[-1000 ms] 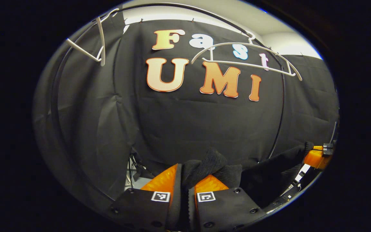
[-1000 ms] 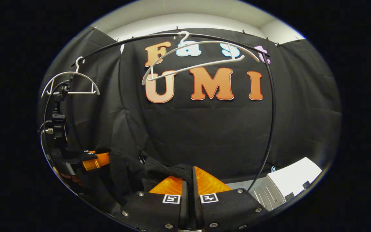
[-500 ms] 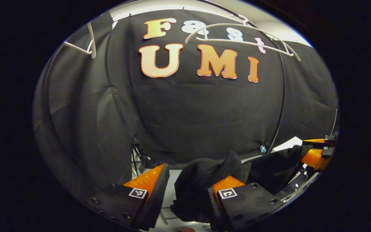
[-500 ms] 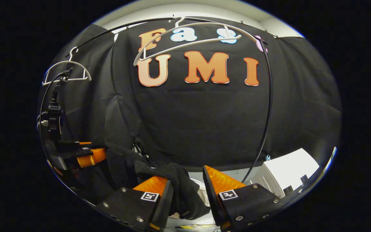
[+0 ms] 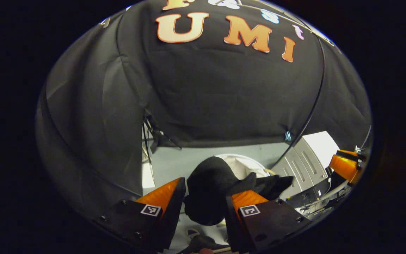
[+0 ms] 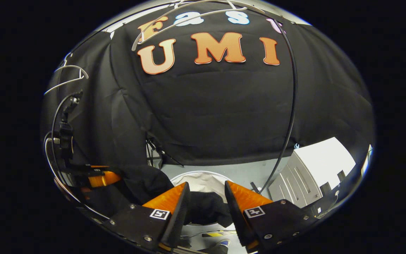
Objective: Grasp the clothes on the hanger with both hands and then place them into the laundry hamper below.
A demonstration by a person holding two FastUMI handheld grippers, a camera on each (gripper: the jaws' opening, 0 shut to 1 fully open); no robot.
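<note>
black garment (image 5: 211,183) over white hamper (image 6: 203,180) rim | both grippers spread

A black garment (image 5: 213,183) of knitted, textured fabric is seen bunched in a loose heap over the mouth of the laundry hamper (image 5: 247,163), whose white round rim and pale lining are visible at its 1 o'clock. In the right gripper view, the garment (image 6: 203,208) is draped across the hamper's (image 6: 197,178) near rim, at 6 o'clock.
</note>
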